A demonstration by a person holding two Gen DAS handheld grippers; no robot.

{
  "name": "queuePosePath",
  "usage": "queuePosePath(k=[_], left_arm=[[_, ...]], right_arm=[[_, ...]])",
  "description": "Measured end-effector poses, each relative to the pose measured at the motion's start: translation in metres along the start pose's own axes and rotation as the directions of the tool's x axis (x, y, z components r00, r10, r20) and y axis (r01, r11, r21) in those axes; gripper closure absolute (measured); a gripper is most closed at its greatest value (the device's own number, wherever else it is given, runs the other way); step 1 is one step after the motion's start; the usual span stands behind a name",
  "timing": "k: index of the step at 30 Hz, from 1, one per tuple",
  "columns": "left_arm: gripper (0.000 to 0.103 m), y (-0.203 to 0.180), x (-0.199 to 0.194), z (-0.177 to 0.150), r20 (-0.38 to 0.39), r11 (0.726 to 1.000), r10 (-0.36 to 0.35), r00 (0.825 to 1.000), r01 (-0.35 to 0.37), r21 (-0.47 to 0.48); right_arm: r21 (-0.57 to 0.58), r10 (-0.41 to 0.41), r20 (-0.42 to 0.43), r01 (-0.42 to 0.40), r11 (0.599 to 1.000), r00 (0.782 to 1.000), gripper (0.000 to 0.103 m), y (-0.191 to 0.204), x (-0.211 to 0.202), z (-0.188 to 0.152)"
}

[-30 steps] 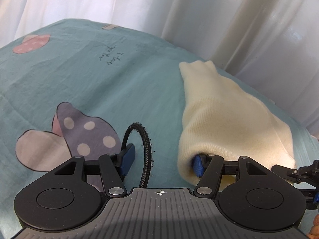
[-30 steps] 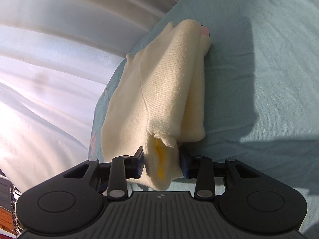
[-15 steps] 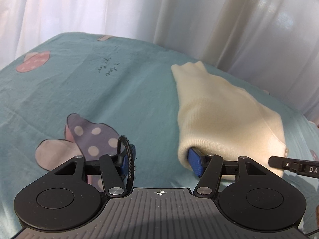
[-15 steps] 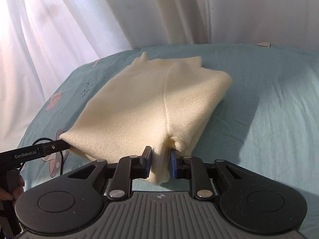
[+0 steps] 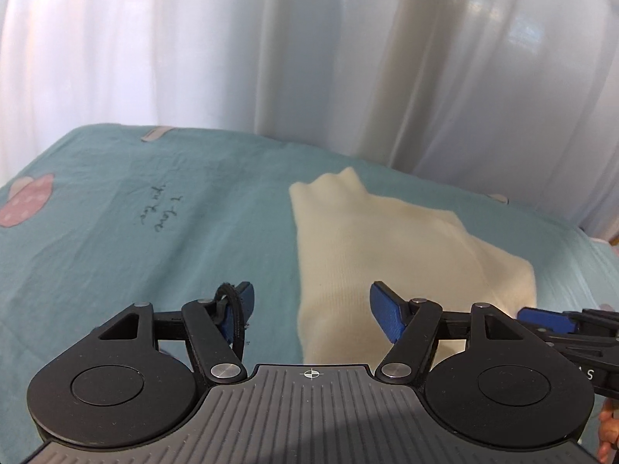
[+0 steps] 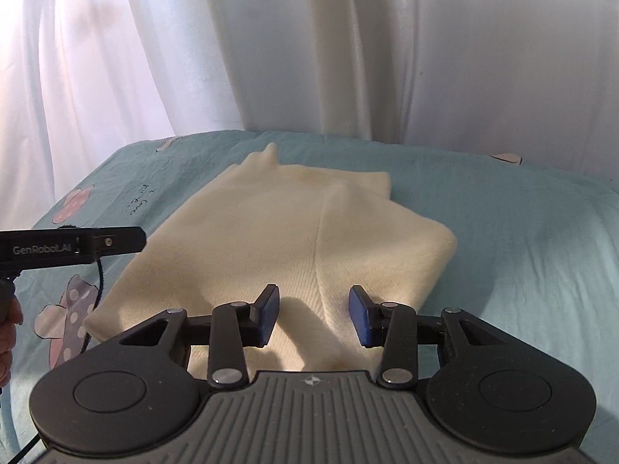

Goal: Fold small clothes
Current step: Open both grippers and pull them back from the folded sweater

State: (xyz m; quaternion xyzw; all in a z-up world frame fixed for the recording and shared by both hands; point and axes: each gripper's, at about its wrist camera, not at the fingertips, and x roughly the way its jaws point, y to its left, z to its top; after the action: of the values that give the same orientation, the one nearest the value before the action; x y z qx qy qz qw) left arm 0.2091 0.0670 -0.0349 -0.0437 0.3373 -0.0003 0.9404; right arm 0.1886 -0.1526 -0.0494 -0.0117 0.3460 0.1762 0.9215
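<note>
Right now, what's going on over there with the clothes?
A person is folding a cream knit garment on a teal bedsheet with two handheld grippers. The garment lies folded flat. The right gripper hangs open over its near edge, and the left gripper is open at its left edge. Neither grips the cloth at this moment.

The folded garment lies on the bed sheet, its narrow end toward 12 o'clock, where the curtain hangs behind the bed. In the right wrist view the right gripper sits at 6 o'clock over the garment's near edge, and the left gripper reaches in from 9 o'clock beside the garment's left side. The printed writing (on the sheet itself) lies at 10 o'clock of the garment in the left wrist view.
</note>
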Motion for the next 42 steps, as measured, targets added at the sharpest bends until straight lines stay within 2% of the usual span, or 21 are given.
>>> queuePosePath(k=[1, 2, 6, 15, 19, 22, 24, 28, 29, 31, 33, 34, 35, 37, 39, 40, 42], left_arm=[[0.033, -0.002, 0.007, 0.000, -0.017, 1.000, 0.023, 1.000, -0.023, 0.011], [0.030, -0.003, 0.016, -0.002, -0.038, 0.999, 0.048, 0.998, -0.047, 0.025], [0.022, 0.002, 0.030, -0.008, -0.057, 0.999, 0.035, 0.998, -0.033, 0.041], [0.019, 0.027, 0.042, -0.011, -0.065, 0.993, -0.095, 0.993, 0.089, -0.081], [0.018, 0.034, 0.043, -0.015, -0.054, 0.988, -0.124, 0.991, 0.118, -0.101], [0.018, 0.039, 0.041, -0.017, -0.054, 0.983, -0.129, 0.990, 0.120, -0.137], [0.018, 0.040, 0.036, -0.020, -0.048, 0.983, -0.116, 0.992, 0.108, -0.149], [0.018, 0.043, 0.019, -0.024, -0.050, 0.988, -0.056, 0.997, 0.048, -0.150], [0.018, 0.044, 0.015, -0.025, -0.053, 0.989, -0.038, 0.998, 0.030, -0.144], [0.019, 0.047, 0.007, -0.031, -0.090, 0.993, 0.050, 0.995, -0.059, -0.103], [0.019, 0.048, -0.003, -0.040, -0.129, 0.990, 0.120, 0.984, -0.128, -0.052], [0.016, 0.047, -0.010, -0.045, -0.142, 0.990, 0.126, 0.982, -0.133, -0.038], [0.008, 0.045, -0.016, -0.049, -0.154, 0.992, 0.120, 0.981, -0.126, -0.027], [0.006, 0.038, -0.028, -0.059, -0.179, 0.994, 0.111, 0.978, -0.112, 0.007], [0.005, 0.028, -0.035, -0.067, -0.194, 0.995, 0.102, 0.976, -0.097, 0.036], [0.001, 0.024, -0.037, -0.070, -0.206, 0.996, 0.088, 0.974, -0.081, 0.044], [0.001, 0.016, -0.037, -0.071, -0.212, 0.998, 0.060, 0.975, -0.050, 0.049]], right_arm=[[-0.015, -0.011, -0.006, 0.011, 1.000, 1.000, 0.062, 0.002, 0.003, -0.001], [-0.023, -0.017, -0.011, 0.017, 1.000, 1.000, 0.061, 0.003, 0.007, -0.003], [-0.076, -0.033, 0.013, 0.034, 0.997, 0.999, 0.060, 0.005, 0.009, -0.009], [-0.084, -0.075, 0.038, 0.078, 0.993, 0.996, 0.058, 0.011, 0.011, -0.012], [-0.097, -0.086, 0.039, 0.089, 0.991, 0.996, 0.055, 0.011, 0.010, -0.013], [-0.123, -0.085, 0.038, 0.089, 0.988, 0.996, 0.049, 0.010, 0.011, -0.013], [-0.116, -0.086, 0.029, 0.089, 0.989, 0.996, 0.038, 0.007, 0.010, -0.013], [-0.012, -0.082, -0.040, 0.082, 0.997, 0.996, 0.026, -0.004, -0.009, -0.015], [0.006, -0.077, -0.068, 0.077, 0.997, 0.995, 0.016, -0.005, -0.015, -0.019], [0.068, -0.057, -0.117, 0.065, 0.996, 0.991, 0.013, -0.008, -0.029, -0.034], [0.129, -0.026, -0.168, 0.048, 0.990, 0.985, 0.005, -0.009, -0.040, -0.049], [0.163, -0.021, -0.188, 0.052, 0.985, 0.982, 0.004, -0.009, -0.044, -0.056], [0.199, -0.012, -0.208, 0.055, 0.978, 0.978, 0.004, -0.008, -0.046, -0.063], [0.235, -0.011, -0.227, 0.066, 0.970, 0.974, 0.004, -0.004, -0.050, -0.073], [0.191, -0.039, -0.237, 0.086, 0.978, 0.971, 0.004, 0.005, -0.052, -0.073], [0.166, -0.037, -0.249, 0.080, 0.983, 0.968, 0.004, 0.010, -0.050, -0.071], [0.151, -0.032, -0.261, 0.074, 0.986, 0.965, 0.004, 0.016, -0.049, -0.067]])
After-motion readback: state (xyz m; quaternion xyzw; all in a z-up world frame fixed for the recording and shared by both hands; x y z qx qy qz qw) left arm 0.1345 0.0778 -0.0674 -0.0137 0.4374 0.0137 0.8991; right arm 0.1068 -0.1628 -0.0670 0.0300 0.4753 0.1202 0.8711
